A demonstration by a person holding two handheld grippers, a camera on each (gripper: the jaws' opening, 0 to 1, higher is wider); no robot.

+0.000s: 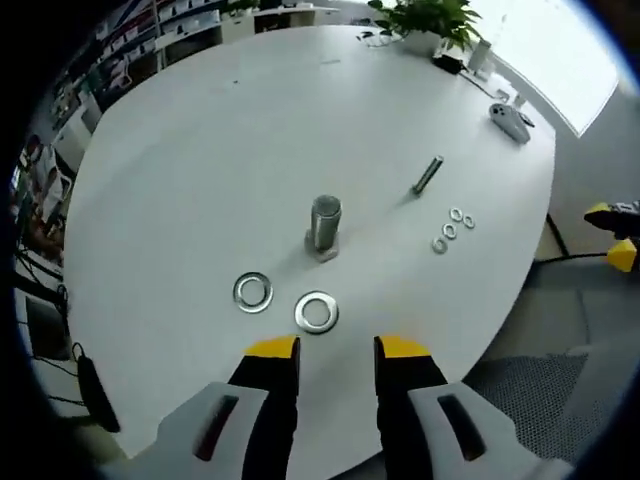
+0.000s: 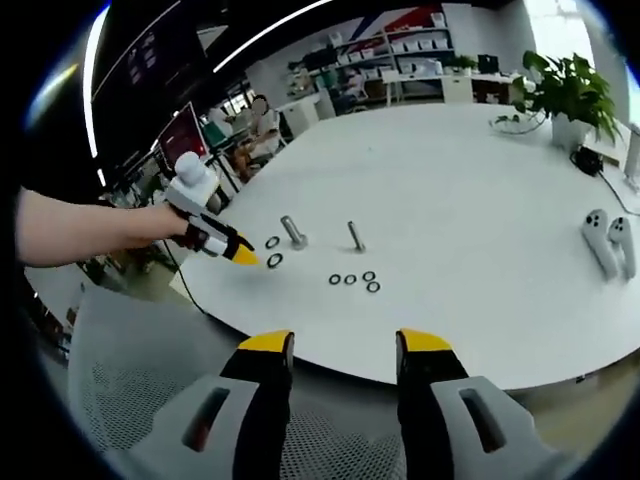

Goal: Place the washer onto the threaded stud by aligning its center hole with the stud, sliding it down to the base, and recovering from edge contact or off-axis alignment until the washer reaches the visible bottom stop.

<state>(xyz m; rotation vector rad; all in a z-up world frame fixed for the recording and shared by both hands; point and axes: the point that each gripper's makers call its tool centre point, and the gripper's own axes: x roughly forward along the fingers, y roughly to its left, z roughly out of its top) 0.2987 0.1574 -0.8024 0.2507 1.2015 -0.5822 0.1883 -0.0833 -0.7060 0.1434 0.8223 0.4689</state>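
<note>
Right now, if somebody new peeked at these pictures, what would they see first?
Probably the fat threaded stud standing upright in the middle of the big white table, with two shiny large washers lying flat just in front of the left gripper, whose yellow-tipped jaws are open. Next, a thinner bolt and a little row of small washers lie further off, and a leafy potted plant stands at the table's far edge.

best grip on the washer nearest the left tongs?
The washer lies flat on the white table, so it offers only its thin rim. Probably come straight down with the left tongs, one jaw outside the rim and one in the center hole, on the near side, away from the stud and the second washer.
</note>
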